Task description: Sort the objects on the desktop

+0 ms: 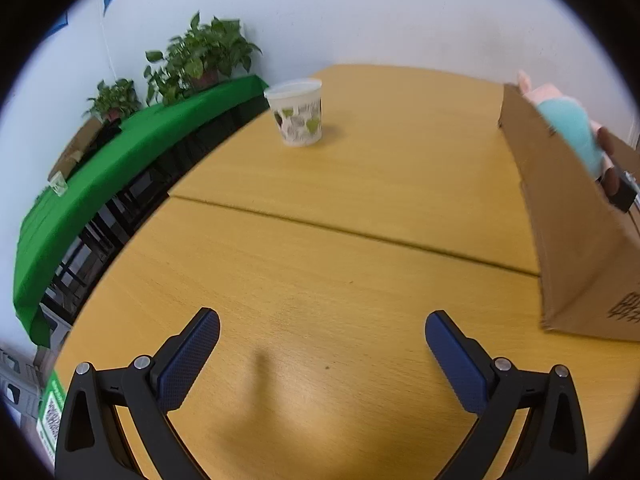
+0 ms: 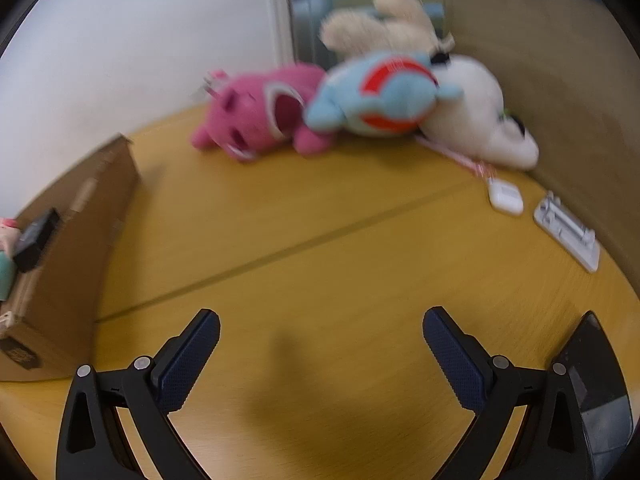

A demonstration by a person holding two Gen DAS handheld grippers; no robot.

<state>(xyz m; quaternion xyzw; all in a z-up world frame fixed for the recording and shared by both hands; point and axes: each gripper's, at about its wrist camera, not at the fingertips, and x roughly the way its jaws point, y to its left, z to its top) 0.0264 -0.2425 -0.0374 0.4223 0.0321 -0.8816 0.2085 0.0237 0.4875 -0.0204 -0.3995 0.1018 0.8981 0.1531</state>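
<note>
A patterned paper cup [image 1: 299, 113] stands upright on the far part of the wooden table [image 1: 320, 248]. A cardboard box [image 1: 576, 216] stands at the right, with a teal and pink plush toy [image 1: 576, 128] in it. My left gripper [image 1: 322, 344] is open and empty above the table, well short of the cup. In the right wrist view a pink plush [image 2: 260, 116], a blue plush [image 2: 380, 96] and a white plush [image 2: 476, 112] lie at the table's far side. My right gripper [image 2: 321, 342] is open and empty, short of them. The box [image 2: 68, 248] is at its left.
A green-covered shelf [image 1: 120, 168] with potted plants [image 1: 200, 56] runs along the wall at the left. A white earbud case [image 2: 506, 198] and a white flat device [image 2: 568, 232] lie at the right by a brown partition [image 2: 560, 80]. A dark object [image 2: 596, 384] sits at the near right.
</note>
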